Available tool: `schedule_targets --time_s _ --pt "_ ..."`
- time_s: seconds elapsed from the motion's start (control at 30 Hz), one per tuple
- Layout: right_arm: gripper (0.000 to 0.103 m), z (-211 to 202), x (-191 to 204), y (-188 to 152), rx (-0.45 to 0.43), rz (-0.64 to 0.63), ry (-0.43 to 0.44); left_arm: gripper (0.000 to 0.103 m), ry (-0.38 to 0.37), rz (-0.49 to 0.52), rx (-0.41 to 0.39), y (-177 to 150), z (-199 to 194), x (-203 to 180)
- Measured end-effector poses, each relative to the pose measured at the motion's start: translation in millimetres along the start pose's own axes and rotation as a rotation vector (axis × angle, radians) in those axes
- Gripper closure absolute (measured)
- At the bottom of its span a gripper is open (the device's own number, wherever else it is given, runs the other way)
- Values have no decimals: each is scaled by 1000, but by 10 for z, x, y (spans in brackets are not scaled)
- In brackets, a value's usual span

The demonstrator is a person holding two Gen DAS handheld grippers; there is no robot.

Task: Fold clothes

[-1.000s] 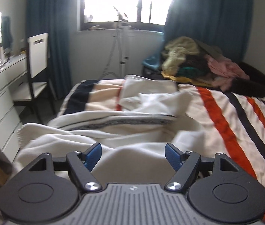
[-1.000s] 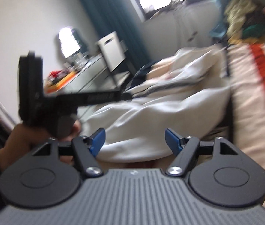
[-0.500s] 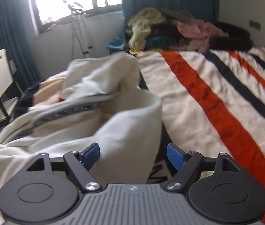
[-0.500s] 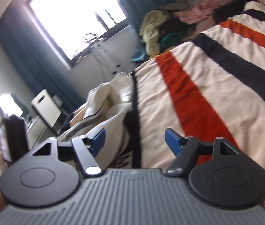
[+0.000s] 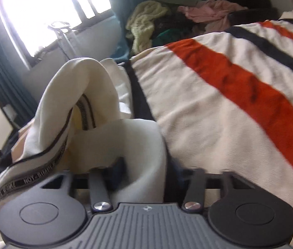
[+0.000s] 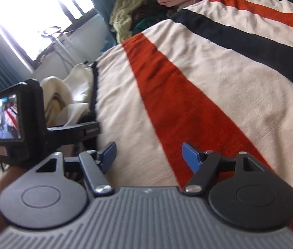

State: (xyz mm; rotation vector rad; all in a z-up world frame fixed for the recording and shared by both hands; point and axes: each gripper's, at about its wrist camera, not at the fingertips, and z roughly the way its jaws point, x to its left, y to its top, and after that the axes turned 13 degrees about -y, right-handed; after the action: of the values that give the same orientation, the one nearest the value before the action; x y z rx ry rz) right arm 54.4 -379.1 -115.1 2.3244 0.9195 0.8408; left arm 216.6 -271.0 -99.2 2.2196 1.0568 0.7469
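From the left wrist view, I read the left tool as spread, with a bulge of the cream garment lying between its fingers. The cloth covers most of the left pad, and the right pad is blurred, so I cannot tell whether the fingers bear on the fabric. The garment rises ahead of this tool in an arched fold, with a dark lettered band running along its edge to the tool's left. It lies on the striped blanket of the bed, which extends ahead and to the right of the tool.

From the right wrist view, I read the right tool as spread, with nothing between its blue fingers. Only the blanket shows ahead of it, with an orange stripe running forward from the gap. The left tool, with its lit camera screen, sits just to the left of the right tool, and the cream garment lies beyond it.

A pile of clothes sits far ahead, near the window.
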Motion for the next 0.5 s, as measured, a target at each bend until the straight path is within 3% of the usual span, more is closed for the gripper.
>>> schedule_targets --time_s 0.03,0.13,0.2,0.4,0.5 --pt "30 25 -4 -3 0 6 -2 95 -5 -24 -11 3 -18 48" --pt "30 37 -7 -20 -3 20 -12 97 -46 -89 -61 8 -223 214" --pt "30 11 14 -41 -5 11 -11 98 -59 -115 -123 -17 -531 315" --pt "30 -95 -4 -55 -10 18 7 98 -198 -326 -327 -238 -1710 918" --pt "30 -163 -17 -54 -7 37 47 98 -234 -398 -382 -477 -2215 1176"
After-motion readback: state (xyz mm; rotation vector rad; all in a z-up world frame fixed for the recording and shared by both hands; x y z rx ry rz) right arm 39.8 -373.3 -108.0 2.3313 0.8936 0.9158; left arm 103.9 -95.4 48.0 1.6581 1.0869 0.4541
